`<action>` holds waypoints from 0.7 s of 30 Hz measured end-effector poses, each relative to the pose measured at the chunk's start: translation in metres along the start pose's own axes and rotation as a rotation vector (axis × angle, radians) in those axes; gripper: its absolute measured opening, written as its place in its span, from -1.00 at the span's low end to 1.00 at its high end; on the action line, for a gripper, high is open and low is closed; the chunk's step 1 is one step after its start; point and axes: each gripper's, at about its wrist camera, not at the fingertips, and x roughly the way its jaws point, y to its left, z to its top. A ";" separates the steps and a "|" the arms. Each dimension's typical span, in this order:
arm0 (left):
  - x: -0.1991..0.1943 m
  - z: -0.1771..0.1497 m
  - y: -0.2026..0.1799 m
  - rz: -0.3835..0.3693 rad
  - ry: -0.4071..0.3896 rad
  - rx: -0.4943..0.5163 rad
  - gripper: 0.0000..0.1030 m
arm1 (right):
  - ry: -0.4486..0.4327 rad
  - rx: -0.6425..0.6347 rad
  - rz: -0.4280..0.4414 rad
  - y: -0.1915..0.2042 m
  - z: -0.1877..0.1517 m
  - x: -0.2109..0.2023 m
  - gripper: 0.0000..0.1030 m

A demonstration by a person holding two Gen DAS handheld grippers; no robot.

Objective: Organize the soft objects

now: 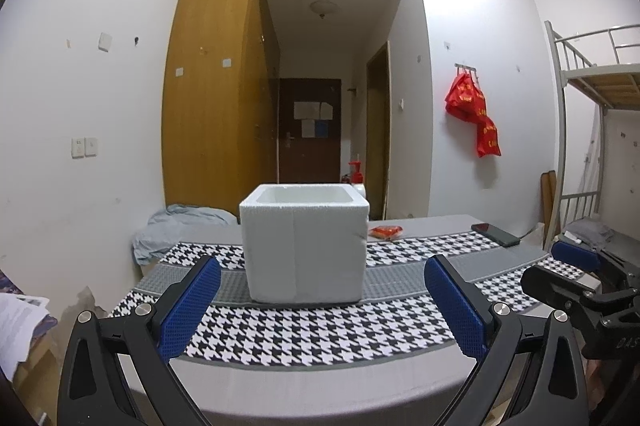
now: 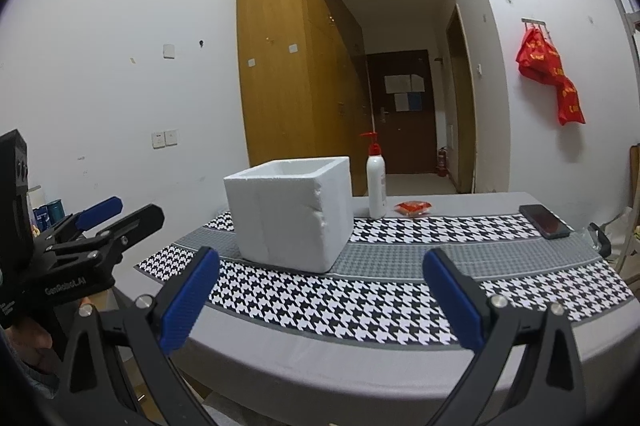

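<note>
Left wrist: open-topped foam box (image 1: 305,246), interior unseen.

"GenRobot.AI" in white on the black body of the left gripper (image 2: 100,222), off to the left of the right claw; gold chars on the red bags (image 2: 550,78), upper right, too blurred to read.

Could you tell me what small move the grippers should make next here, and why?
Probably reach the right gripper forward and rightward toward the small red crinkled packet. Both the right and left gripper are open and empty, and the open-topped white foam box stands waiting on the houndstooth-patterned table runner. The packet, lying beside the white pump bottle, looks like the only soft item within reach.
</note>
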 end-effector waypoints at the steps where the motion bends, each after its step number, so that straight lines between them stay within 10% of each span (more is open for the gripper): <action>1: -0.001 -0.001 0.001 0.000 -0.001 -0.003 0.98 | 0.002 -0.005 -0.003 0.002 -0.001 -0.001 0.99; 21: -0.015 -0.013 0.007 -0.010 0.014 -0.004 0.98 | 0.008 -0.034 -0.007 0.016 -0.011 -0.012 0.99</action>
